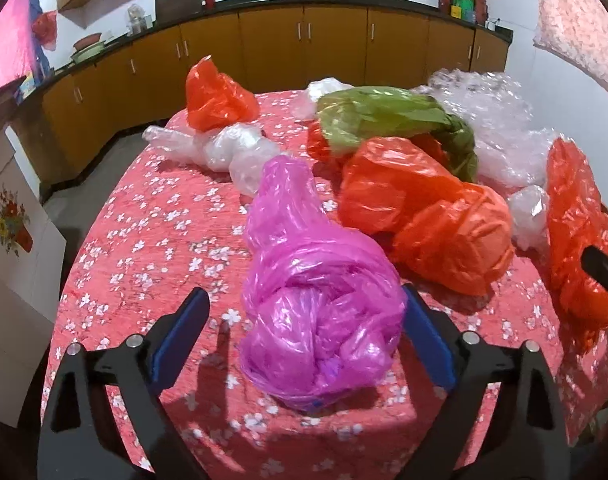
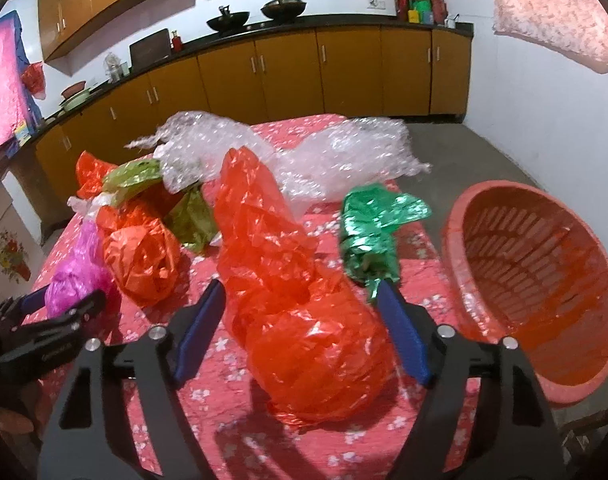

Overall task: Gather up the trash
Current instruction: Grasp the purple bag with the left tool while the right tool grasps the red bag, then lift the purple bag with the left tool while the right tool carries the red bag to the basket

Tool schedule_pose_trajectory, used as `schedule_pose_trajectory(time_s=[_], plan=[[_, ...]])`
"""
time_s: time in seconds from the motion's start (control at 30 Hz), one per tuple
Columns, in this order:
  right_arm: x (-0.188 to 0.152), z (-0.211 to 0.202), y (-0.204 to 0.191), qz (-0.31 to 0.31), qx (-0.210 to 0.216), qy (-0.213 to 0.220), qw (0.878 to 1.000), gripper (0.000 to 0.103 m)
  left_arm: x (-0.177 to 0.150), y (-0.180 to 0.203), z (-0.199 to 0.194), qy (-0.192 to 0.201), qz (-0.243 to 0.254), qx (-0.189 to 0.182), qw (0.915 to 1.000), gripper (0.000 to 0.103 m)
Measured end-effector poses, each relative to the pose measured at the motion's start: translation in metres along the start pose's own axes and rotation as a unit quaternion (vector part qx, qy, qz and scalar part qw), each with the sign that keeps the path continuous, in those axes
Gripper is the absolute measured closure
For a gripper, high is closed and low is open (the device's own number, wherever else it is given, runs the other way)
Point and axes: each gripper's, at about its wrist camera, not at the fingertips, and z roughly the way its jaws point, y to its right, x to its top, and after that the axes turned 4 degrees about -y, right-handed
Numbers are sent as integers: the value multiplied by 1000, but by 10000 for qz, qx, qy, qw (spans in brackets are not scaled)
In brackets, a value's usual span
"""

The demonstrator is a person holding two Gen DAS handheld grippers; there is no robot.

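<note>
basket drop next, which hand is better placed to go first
Right, probably. The right gripper straddles the red bag, and the basket sits just to its right. The left gripper straddles the pink bag, farther from it.

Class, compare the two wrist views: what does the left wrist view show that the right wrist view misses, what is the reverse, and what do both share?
Left only: the left claw open around the pink bag. Right only: the basket, the foil wrapper, and the right claw open around a red bag. Both: the pink bag, olive bag, bubble wrap, floral cloth and cabinets.
</note>
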Motion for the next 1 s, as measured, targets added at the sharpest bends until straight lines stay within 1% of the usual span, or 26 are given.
schedule_pose_trajectory(time_s=[0.17, 0.27, 0.33, 0.47, 0.53, 0.63, 0.7, 0.8, 0.87, 0.9, 0.97, 1.0], plan=[[0, 8, -10, -102, 73, -68, 9999, 32, 2, -11, -2, 31, -34, -19, 10000, 10], [0, 14, -15, -156, 92, -138, 9997, 38, 1, -16, -2, 50, -66, -114, 9999, 10], [0, 16, -16, -187, 99, -180, 9996, 43, 1, -17, -1, 52, -60, -189, 9998, 16], [-2, 16, -17, -188, 94, -232, 9995, 46, 1, -17, 1, 36, -66, -370, 9993, 23], [-2, 15, -16, -172, 110, -260, 9995, 53, 0, -16, 2, 49, -70, -440, 9990, 28], [-3, 14, -14, -144, 118, -265, 9995, 56, -1, -16, 0, 82, -30, -459, 9989, 30], [-3, 14, -13, -124, 126, -263, 9995, 56, -2, -15, 0, 91, -22, -441, 9990, 30], [-3, 15, -14, -102, 85, -235, 9996, 50, -2, -16, 1, 63, -62, -448, 9990, 28], [-3, 17, -16, -137, 50, -243, 9996, 50, -2, -16, 1, 67, -67, -462, 9989, 28], [-4, 18, -17, -156, 44, -248, 9996, 51, -2, -16, 1, 72, -58, -470, 9988, 29], [-4, 16, -17, -181, 41, -226, 9996, 54, -2, -16, 1, 102, -10, -520, 9986, 35], [-4, 15, -17, -176, 48, -221, 9996, 56, -3, -16, -1, 121, 10, -533, 9985, 36]])
